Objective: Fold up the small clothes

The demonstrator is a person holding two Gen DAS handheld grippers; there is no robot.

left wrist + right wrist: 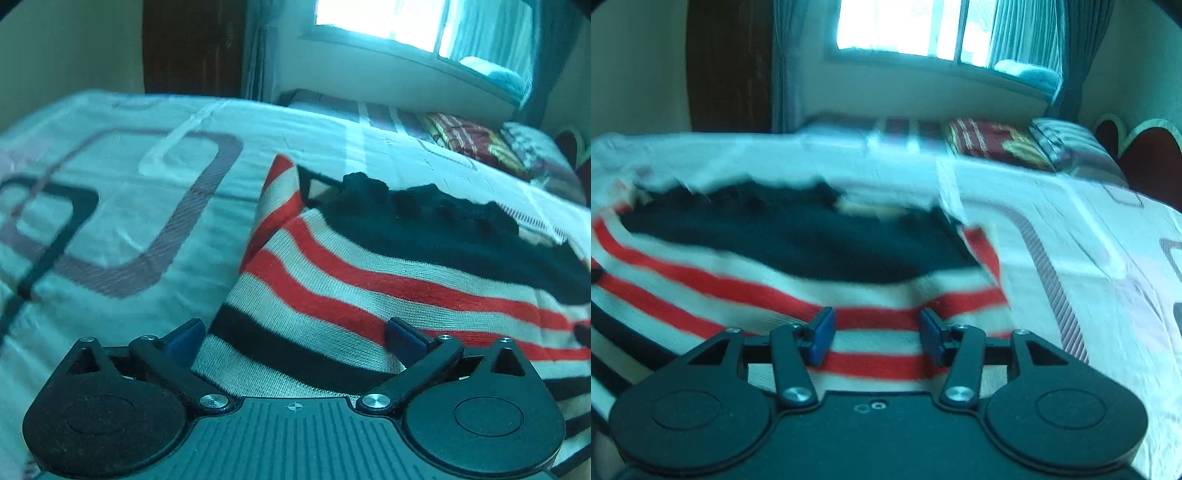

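A small knitted sweater (369, 266) with red, white and dark stripes and a dark upper part lies on the bed. My left gripper (295, 338) hovers over its left edge with the jaws spread wide. One blue pad (184, 338) is over the sheet and the other is over the stripes, and neither presses on the cloth. In the right wrist view the same sweater (775, 243) fills the left and middle, blurred. My right gripper (877, 336) stands half open above the red stripes near the sweater's right edge, with striped cloth showing in the gap and nothing pinched.
The sweater rests on a pale bedsheet (129, 184) printed with rounded-rectangle outlines. At the far right of the bed are a folded red and gold blanket (997, 144) and a pillow (1067, 144). A window (905, 26) and curtains stand behind, and a dark headboard (1145, 155) at right.
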